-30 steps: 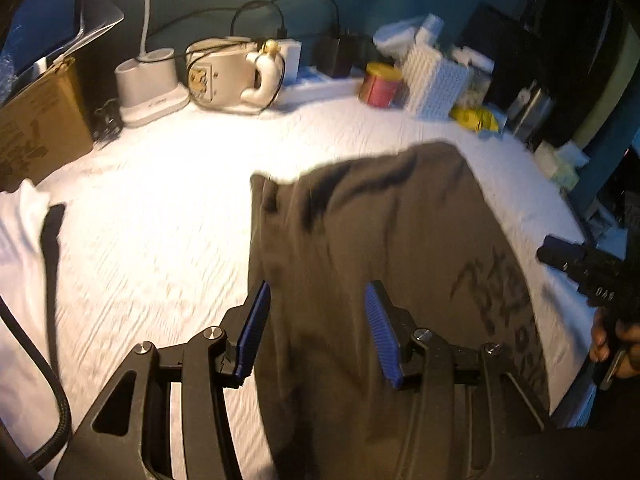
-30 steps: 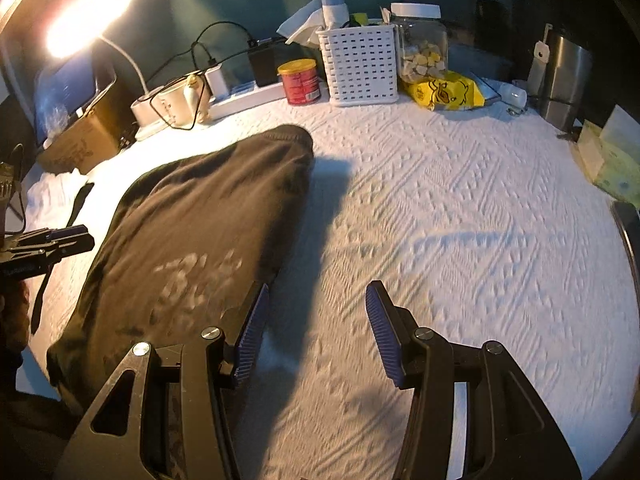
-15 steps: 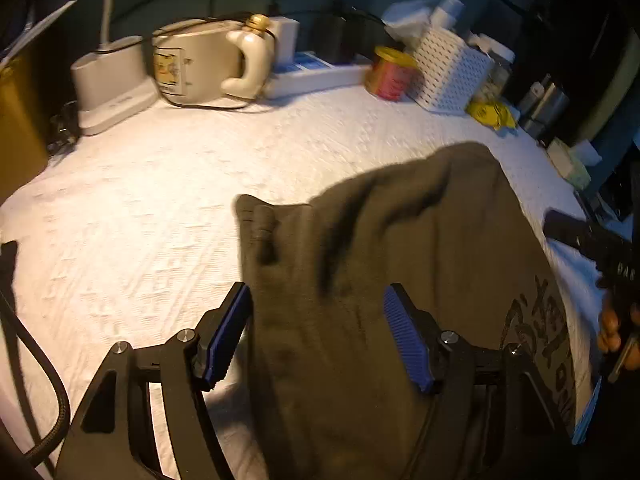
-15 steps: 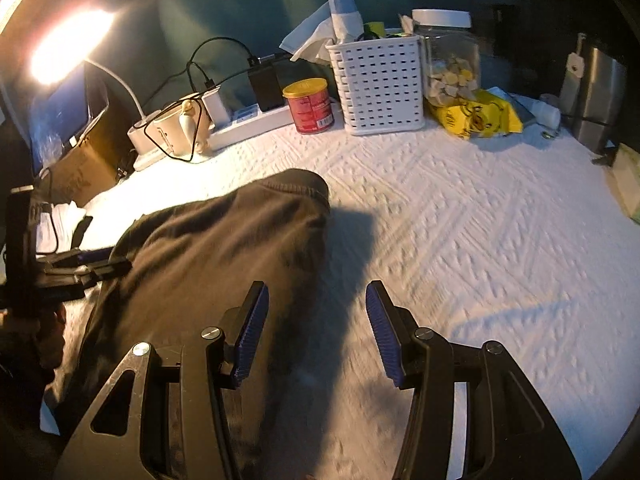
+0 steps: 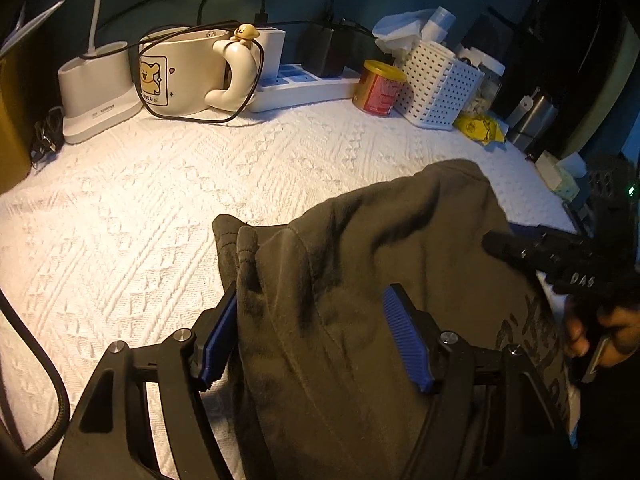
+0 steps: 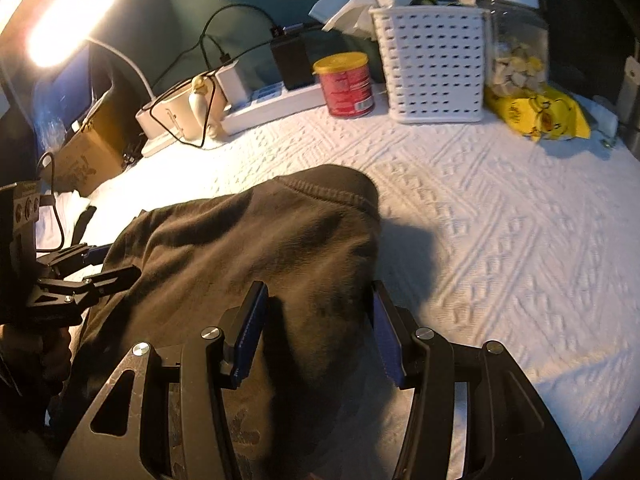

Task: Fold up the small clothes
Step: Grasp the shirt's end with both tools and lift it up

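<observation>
A dark olive garment (image 5: pixel 380 240) with pale print near its lower end lies bunched on the white textured cover (image 5: pixel 120 220). My left gripper (image 5: pixel 310 300) is open and straddles the garment's left edge: one blue pad stands beside the folded hem, the other rests over the cloth. My right gripper (image 6: pixel 318 292) straddles the right edge of the same garment (image 6: pixel 260 240). Its jaws are opening a little, with cloth between the pads but not pinched. Each gripper also shows in the other's view, the right gripper (image 5: pixel 540 256) at the right, the left gripper (image 6: pixel 100 268) at the left.
Along the back stand a lamp base (image 5: pixel 96 84), a cream mug (image 5: pixel 180 76) wrapped in cable, a power strip (image 5: pixel 300 88), a red can (image 5: pixel 380 88), a white basket (image 5: pixel 440 88), a jar (image 6: pixel 516 48) and a yellow packet (image 6: pixel 540 112). A cardboard box (image 6: pixel 88 152) sits far left.
Both grippers have come forward and down onto the garment. The left jaws stand wider than a second ago. The right gripper moved left until the garment's right edge lay between its fingers.
</observation>
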